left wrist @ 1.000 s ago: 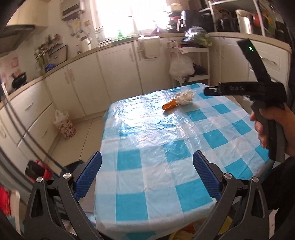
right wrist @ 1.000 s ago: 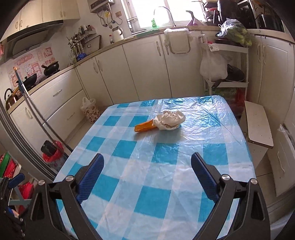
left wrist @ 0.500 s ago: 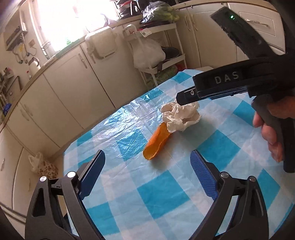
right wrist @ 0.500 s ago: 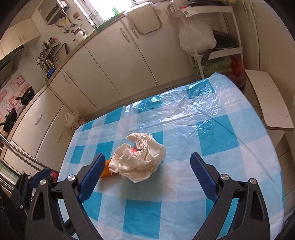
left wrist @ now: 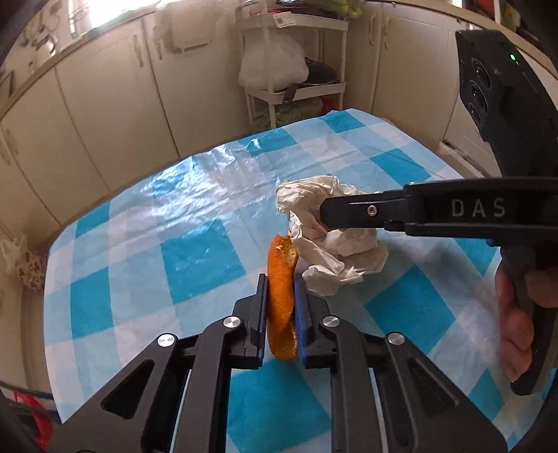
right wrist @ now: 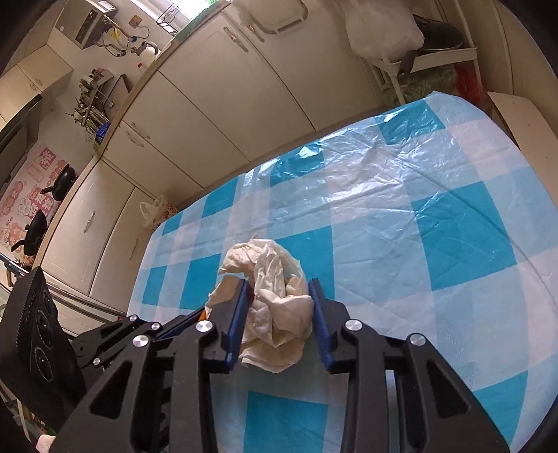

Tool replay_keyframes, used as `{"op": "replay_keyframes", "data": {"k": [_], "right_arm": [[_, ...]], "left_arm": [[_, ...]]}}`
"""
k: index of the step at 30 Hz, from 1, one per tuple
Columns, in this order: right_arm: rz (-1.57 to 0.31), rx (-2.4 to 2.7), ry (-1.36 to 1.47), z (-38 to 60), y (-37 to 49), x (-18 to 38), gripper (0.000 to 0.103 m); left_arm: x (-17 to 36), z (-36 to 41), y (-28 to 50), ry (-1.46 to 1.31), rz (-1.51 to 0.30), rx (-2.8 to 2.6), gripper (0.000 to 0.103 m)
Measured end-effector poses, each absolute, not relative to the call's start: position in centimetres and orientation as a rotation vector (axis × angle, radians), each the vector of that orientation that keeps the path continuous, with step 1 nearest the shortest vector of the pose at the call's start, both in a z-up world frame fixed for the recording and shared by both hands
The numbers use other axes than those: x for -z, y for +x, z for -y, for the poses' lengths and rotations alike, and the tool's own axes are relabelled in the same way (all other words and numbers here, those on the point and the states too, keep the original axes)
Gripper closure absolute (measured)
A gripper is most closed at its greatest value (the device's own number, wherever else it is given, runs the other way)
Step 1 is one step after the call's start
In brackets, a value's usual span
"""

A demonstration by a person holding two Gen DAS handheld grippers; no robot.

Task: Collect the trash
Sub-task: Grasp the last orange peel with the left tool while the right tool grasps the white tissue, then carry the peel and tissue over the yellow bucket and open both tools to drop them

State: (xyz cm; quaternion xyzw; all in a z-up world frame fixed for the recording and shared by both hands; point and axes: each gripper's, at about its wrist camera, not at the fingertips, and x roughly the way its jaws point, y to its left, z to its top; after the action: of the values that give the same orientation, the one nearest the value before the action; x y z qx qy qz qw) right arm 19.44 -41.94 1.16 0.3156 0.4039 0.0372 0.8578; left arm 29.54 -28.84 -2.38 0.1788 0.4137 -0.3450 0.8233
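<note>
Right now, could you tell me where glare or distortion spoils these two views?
Left wrist view: the window is blown out white, glare streaks the plastic tablecloth, and cabinets bow from the fisheye. Right wrist view: sheen washes the tablecloth; the crumpled tissue stays sharp.

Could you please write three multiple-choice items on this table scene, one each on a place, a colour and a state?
1. Where does the crumpled white paper wad sit?
A. on the checked blue-and-white plastic tablecloth
B. on the floor
C. on a counter

2. What colour is the curved peel in the left hand-held gripper?
A. green
B. orange
C. purple

3. How does the right hand-held gripper stand?
A. wide open, away from the wad
B. out of view
C. closed in on the wad

Answers: 1 A, the wad lies on the cloth; 2 B, the peel is plainly orange; 3 C, its fingers press both sides of the wad.
</note>
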Motion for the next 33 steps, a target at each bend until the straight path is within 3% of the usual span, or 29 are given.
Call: {"op": "replay_keyframes", "data": {"k": [13,33], "right_arm": [[-0.794,-0.275,0.635,34.9,10.7,-5.3,0.076],[-0.596,-0.178,0.573,32.9,-5.6,-7.7,0.076]], "left_arm": [[-0.5,14.3,17.5,0.122,-0.92,0.507,0.091],[-6.4,10.4,2.4,0.063,-0.744,0.461,0.091]]}}
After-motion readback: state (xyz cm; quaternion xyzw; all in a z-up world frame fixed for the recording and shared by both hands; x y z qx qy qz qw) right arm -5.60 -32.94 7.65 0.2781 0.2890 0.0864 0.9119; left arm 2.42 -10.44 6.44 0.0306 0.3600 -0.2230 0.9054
